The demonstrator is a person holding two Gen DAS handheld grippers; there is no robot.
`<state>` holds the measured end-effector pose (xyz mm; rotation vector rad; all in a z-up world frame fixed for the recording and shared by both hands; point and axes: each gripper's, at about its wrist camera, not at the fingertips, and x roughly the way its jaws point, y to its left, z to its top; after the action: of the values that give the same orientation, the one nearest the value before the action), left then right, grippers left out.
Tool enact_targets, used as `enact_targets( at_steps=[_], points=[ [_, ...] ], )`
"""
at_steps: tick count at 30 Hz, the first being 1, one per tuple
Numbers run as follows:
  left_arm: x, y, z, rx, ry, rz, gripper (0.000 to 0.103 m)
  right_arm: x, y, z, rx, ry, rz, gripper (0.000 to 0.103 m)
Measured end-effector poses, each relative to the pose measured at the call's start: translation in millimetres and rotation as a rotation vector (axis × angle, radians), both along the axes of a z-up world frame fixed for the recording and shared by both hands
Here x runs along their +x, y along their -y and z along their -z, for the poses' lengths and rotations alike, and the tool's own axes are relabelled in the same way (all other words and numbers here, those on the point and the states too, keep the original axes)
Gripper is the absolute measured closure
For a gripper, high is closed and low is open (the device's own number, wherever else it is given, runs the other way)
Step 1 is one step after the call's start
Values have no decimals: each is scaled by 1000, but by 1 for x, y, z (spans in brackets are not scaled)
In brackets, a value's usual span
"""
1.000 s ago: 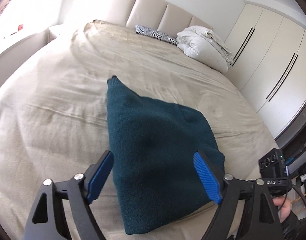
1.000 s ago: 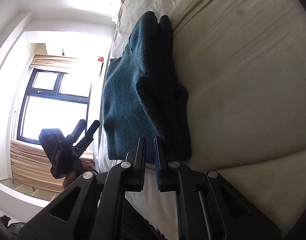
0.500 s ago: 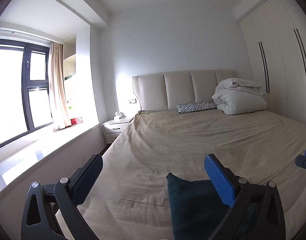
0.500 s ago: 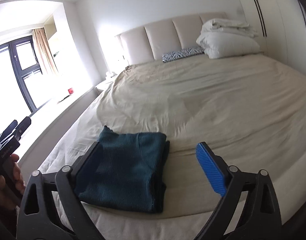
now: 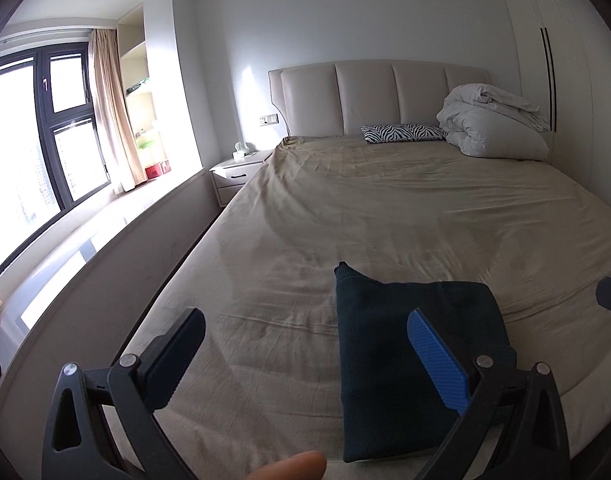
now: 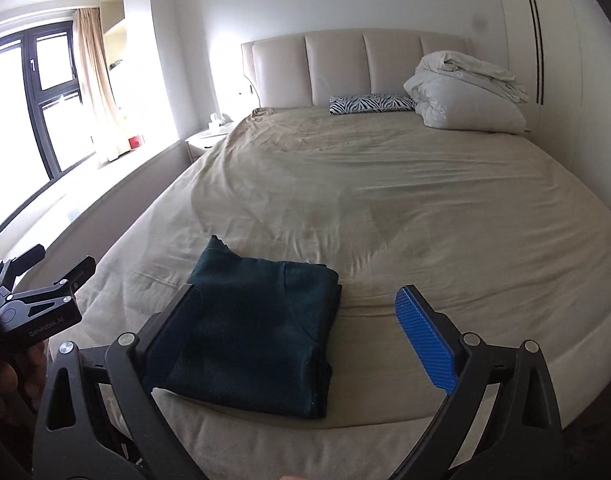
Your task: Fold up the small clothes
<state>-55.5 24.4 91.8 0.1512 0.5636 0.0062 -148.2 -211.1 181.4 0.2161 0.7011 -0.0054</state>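
Observation:
A dark teal knitted garment (image 5: 385, 344) lies folded into a thick rectangle on the beige bed sheet (image 5: 385, 208), close to the bed's foot edge. My left gripper (image 5: 305, 320) hovers above and before it, jaws wide open and holding nothing. In the right wrist view the same folded garment (image 6: 257, 320) rests flat on the sheet (image 6: 385, 200). My right gripper (image 6: 297, 294) hangs over it, open and clear of the cloth. The left gripper (image 6: 45, 280) shows at that view's left edge, held in a hand.
A white bundled duvet (image 5: 493, 124) and a zebra-print pillow (image 5: 403, 133) sit at the padded headboard (image 5: 377, 96). A nightstand (image 5: 237, 174) and a window ledge (image 5: 105, 240) run along the left. Wardrobe doors (image 5: 553, 80) stand to the right.
Both grippers have lifted off the garment and tipped up toward the room. The right gripper went from shut beside the cloth to wide open. The garment stays folded on the bed.

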Motion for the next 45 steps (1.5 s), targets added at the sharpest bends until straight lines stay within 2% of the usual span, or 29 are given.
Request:
enact_targets(
  at_steps=[3, 5, 9, 15, 20, 28, 45],
  points=[
    [3, 1, 15, -23, -67, 9, 0, 13, 4, 34, 33, -86, 30, 4],
    [6, 3, 27, -19, -107, -1, 0, 17, 3, 51, 14, -122, 53, 4],
    [8, 7, 46, -19, -158, -5, 0, 22, -4, 68, -46, -152, 76, 4],
    [13, 8, 64, -19, -216, 0, 0, 26, -10, 91, -55, -210, 82, 4],
    [17, 6, 77, -36, -262, -1, 0, 27, -19, 104, -85, -233, 70, 4],
    [21, 2, 84, -51, -288, -8, 0, 30, -29, 123, -96, -279, 44, 4],
    [20, 4, 85, -52, -291, -7, 0, 34, -32, 125, -88, -289, 46, 4]
  ],
)
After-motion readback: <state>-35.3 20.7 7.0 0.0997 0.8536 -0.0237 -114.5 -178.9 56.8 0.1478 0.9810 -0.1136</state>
